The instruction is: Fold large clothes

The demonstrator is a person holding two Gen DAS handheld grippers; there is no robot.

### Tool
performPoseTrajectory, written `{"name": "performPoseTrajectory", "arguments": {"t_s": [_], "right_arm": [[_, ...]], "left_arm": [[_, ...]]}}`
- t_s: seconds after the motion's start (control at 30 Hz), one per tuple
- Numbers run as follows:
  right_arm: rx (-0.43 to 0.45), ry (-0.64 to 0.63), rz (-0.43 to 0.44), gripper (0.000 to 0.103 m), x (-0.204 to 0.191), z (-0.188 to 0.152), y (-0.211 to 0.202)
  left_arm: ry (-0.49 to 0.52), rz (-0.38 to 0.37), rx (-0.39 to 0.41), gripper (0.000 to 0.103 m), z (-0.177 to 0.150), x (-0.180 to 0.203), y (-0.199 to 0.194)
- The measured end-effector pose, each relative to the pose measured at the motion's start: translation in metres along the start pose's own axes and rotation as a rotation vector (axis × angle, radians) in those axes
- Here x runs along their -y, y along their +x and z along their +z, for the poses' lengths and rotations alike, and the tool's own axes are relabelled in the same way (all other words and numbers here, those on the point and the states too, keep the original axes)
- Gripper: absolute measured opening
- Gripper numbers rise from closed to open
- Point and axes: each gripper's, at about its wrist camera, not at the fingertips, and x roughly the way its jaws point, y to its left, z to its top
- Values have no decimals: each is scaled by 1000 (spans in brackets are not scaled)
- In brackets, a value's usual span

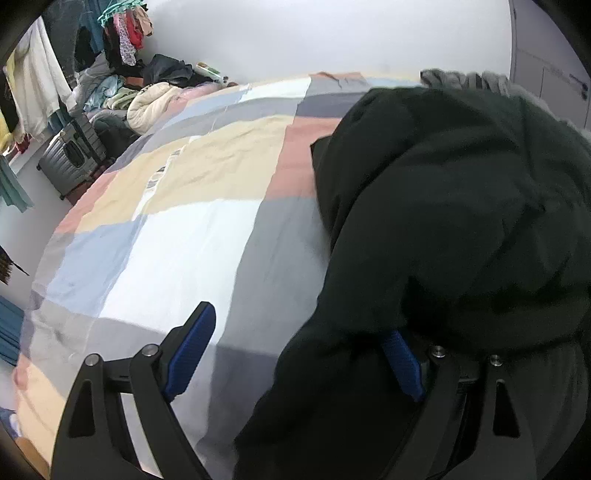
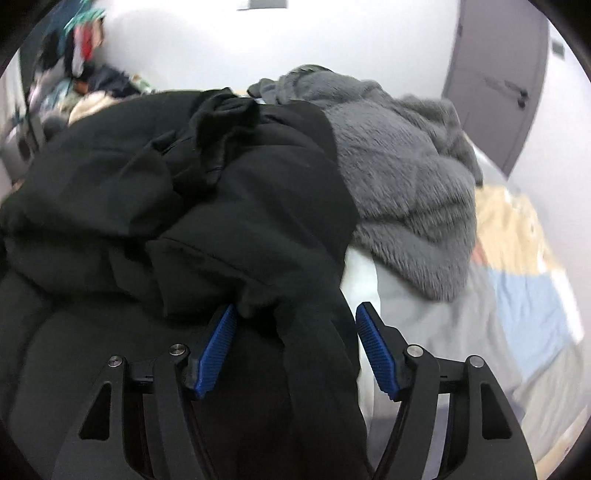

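Note:
A large black garment [image 1: 454, 229] lies bunched on the patchwork bedspread [image 1: 192, 236]. My left gripper [image 1: 295, 343] is open at the garment's left edge; its right pad is partly under the cloth, its left pad over bare bedspread. In the right wrist view the same black garment [image 2: 207, 206] fills the left and middle. My right gripper [image 2: 295, 328] is open with a fold of the black cloth lying between its blue pads. A grey fluffy garment [image 2: 402, 177] lies behind and to the right, partly under the black one.
A pile of clothes [image 1: 147, 92] and hanging laundry [image 1: 125, 33] sit beyond the bed's far left corner. A grey suitcase [image 1: 70, 155] stands on the floor left of the bed. A grey door [image 2: 495, 81] is at the right wall.

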Motion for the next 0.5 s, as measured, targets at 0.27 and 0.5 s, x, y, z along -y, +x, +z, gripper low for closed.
{"name": "performPoseTrajectory", "arguments": {"t_s": [0.27,0.5], "right_arm": [[209,25,-68,65,1,19,-16],[202,124,-16,63,30,22,2]], "left_arm": [[-88,2,73,87,9,-14,2],[-167,26,88,88,11,-28,9]]}}
